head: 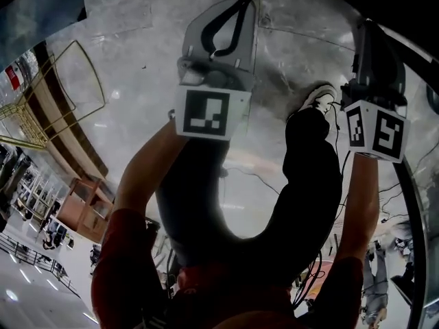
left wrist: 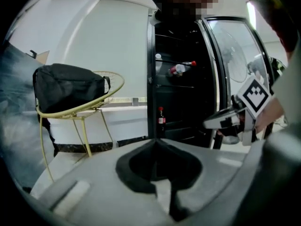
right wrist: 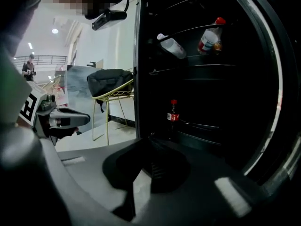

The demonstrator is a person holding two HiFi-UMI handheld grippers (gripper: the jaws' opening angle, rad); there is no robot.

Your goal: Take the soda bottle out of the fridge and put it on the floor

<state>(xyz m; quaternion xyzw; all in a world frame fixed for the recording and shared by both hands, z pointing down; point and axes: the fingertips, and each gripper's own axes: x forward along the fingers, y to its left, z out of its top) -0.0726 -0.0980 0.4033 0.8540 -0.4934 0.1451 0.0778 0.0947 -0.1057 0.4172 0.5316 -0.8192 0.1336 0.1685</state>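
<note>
Soda bottle [right wrist: 173, 116] stands upright, low in the open fridge [right wrist: 207, 79], just ahead of my right tongs [right wrist: 148, 141]. Those and my left tongs [left wrist: 155, 141] are pinched together, empty. It probably handles heavy, stiff and slick; I'd grip its label.

We find the soda bottle [right wrist: 173, 117] upright on the lower shelf [right wrist: 202, 127] of the fridge [right wrist: 211, 88], near its left edge. Two bottles [right wrist: 171, 46] lie higher up. Left of the fridge, a bag [right wrist: 107, 83] sits on a chair [right wrist: 113, 98].
</note>
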